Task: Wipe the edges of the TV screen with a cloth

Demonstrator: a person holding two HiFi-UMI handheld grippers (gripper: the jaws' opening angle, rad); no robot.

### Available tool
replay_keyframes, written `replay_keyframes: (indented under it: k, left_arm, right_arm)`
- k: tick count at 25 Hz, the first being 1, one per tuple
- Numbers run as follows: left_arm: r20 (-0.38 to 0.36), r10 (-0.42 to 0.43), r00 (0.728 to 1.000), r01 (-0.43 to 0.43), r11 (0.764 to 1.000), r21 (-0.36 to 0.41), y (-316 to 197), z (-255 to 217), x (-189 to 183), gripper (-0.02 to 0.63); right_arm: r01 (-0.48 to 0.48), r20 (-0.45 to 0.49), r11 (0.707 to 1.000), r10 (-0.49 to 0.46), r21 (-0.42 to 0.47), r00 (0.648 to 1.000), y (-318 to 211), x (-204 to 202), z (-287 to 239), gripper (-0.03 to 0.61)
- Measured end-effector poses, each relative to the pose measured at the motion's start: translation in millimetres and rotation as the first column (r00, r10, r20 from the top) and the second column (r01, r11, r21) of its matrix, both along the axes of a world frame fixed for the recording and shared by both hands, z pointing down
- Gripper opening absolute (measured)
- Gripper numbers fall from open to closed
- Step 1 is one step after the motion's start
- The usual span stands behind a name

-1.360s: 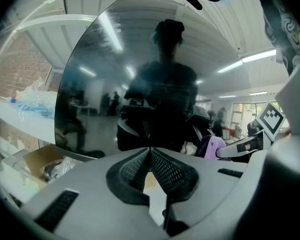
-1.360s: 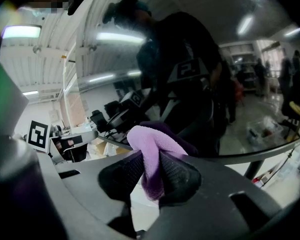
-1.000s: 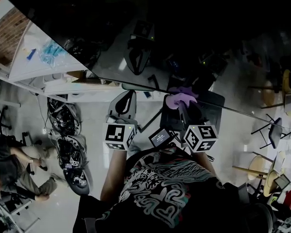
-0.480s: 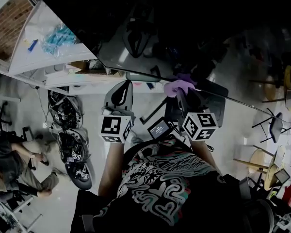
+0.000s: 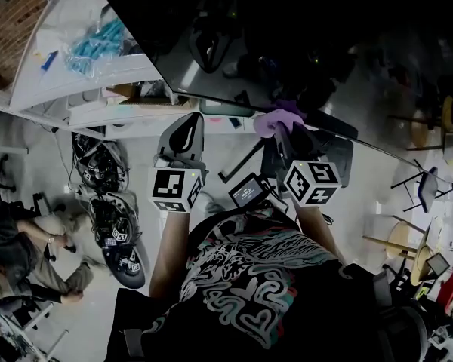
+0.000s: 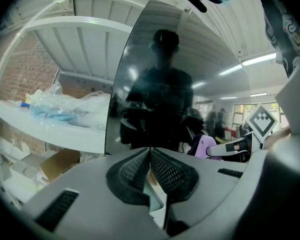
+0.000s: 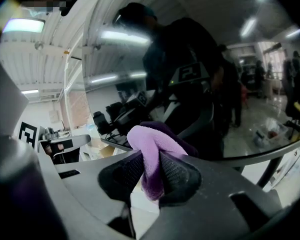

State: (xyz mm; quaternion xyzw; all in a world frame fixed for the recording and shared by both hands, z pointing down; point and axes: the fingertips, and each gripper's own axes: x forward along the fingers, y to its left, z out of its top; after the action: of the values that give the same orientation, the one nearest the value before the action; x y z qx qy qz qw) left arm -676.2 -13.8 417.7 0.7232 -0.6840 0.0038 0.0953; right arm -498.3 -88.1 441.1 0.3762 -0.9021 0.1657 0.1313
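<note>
Your right gripper has slid along the screen edge, cloth pinched between its fingers; left gripper closed, empty.

Brick wall behind white shelf (plastic bags atop); pale floor.

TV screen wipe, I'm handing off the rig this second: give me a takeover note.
Right gripper: jaws shut on the purple cloth, which sits at the lower edge of the TV screen.
Left gripper: jaws shut, empty, held near the same edge, to the cloth's left.
Done: cannot tell how much edge is wiped.
Left: run the cloth along the edges.
</note>
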Motion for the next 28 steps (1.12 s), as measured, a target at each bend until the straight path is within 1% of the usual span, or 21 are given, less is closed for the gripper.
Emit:
replay_keyframes:
  k: [12, 28]
  left_arm:
    - [-0.008, 0.021, 1.000, -0.021, 1.000, 0.002, 3.4, 5.7, -23.7, 0.020]
    - [0.008, 0.024, 1.000, -0.024, 1.000, 0.013, 12.4, 6.8, -46.7, 0.020]
  right_arm:
    - [-0.025, 0.000, 1.000, 0.025, 0.004, 1.000, 3.0, -23.7, 1.8, 0.112]
    - [-0.035, 0.021, 0.999, 0.035, 0.012, 0.999, 7.7, -51.1, 2.6, 0.112]
